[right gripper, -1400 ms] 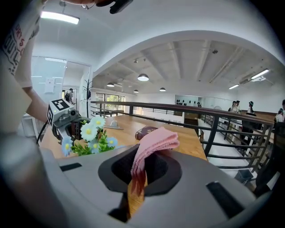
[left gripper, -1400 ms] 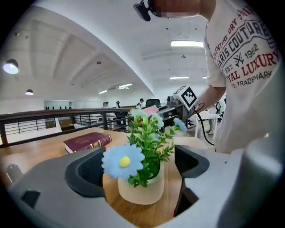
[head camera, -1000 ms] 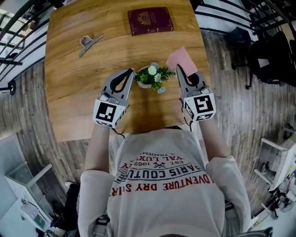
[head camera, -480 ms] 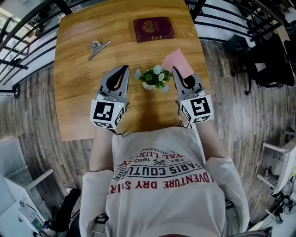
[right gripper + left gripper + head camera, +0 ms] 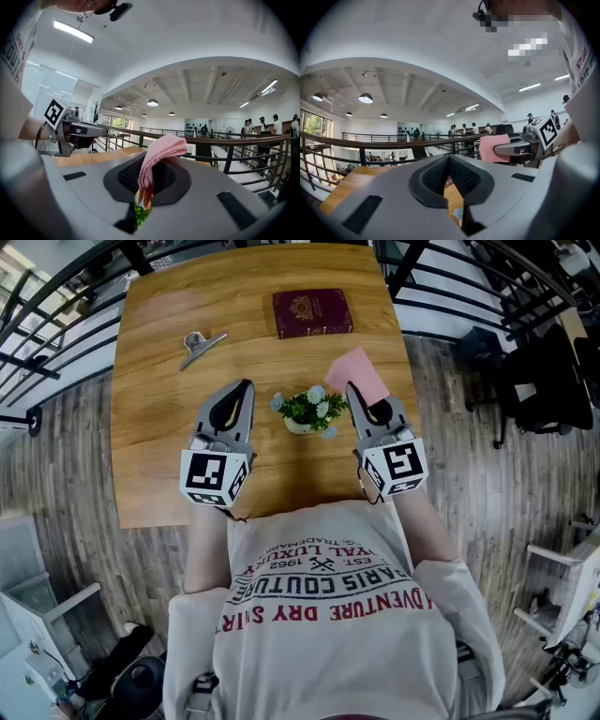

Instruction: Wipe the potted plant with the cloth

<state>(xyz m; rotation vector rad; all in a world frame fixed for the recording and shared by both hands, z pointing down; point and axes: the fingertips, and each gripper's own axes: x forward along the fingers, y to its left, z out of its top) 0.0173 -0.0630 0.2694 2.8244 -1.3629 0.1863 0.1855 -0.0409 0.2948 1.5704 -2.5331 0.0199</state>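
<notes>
A small potted plant with white and pale blue flowers stands mid-table, between my two grippers. My right gripper is shut on a folded pink cloth, which sticks out past its tip just right of the plant. In the right gripper view the cloth fans up from the jaws, with green leaves showing below. My left gripper hovers left of the plant, shut and empty. In the left gripper view its jaws meet, and the cloth shows to the right.
On the wooden table, a dark red book lies at the far side and a metal clip at the far left. Black railings border the table's far side. The person's torso hides the near edge.
Both grippers have lifted a little above the table, staying either side of the plant. The pink cloth remains in the right gripper.
</notes>
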